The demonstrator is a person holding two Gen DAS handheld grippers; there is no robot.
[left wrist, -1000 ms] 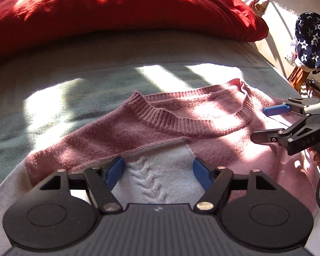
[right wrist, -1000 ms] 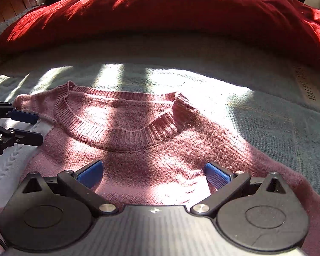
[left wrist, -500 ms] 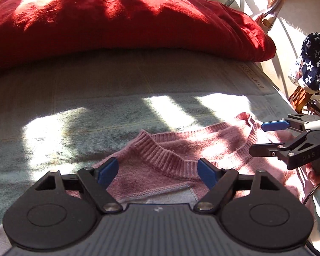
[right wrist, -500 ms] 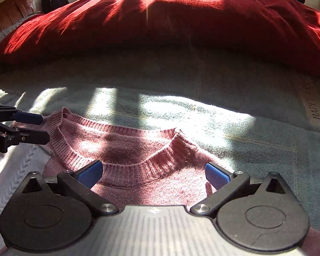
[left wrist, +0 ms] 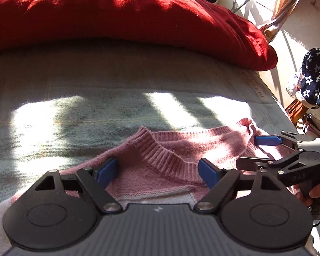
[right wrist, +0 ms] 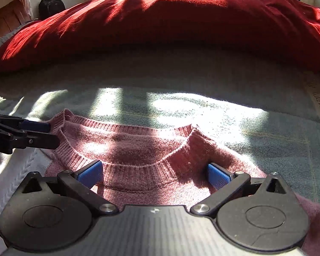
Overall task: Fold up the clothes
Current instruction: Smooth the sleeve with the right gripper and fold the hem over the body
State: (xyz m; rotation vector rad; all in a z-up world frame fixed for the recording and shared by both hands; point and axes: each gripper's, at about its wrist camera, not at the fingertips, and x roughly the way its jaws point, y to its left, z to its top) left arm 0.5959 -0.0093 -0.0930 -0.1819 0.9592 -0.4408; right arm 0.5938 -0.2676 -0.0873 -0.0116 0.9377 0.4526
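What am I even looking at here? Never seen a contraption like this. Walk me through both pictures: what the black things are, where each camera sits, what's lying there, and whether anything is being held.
No robot here: a person holds a hand-held two-finger gripper in each hand, and each gripper carries a wide-angle camera looking forward along its fingers. One picture comes from the left gripper, the other from the right gripper; each also catches the other gripper at its edge. The blue pieces are the finger pads. On a grey-green blanket lies a pink knitted sweater with a ribbed collar and a white cable-knit part; behind it sits a big red pillow. Both grippers stand open over the collar, one toward each shoulder. Nothing is held at this moment.
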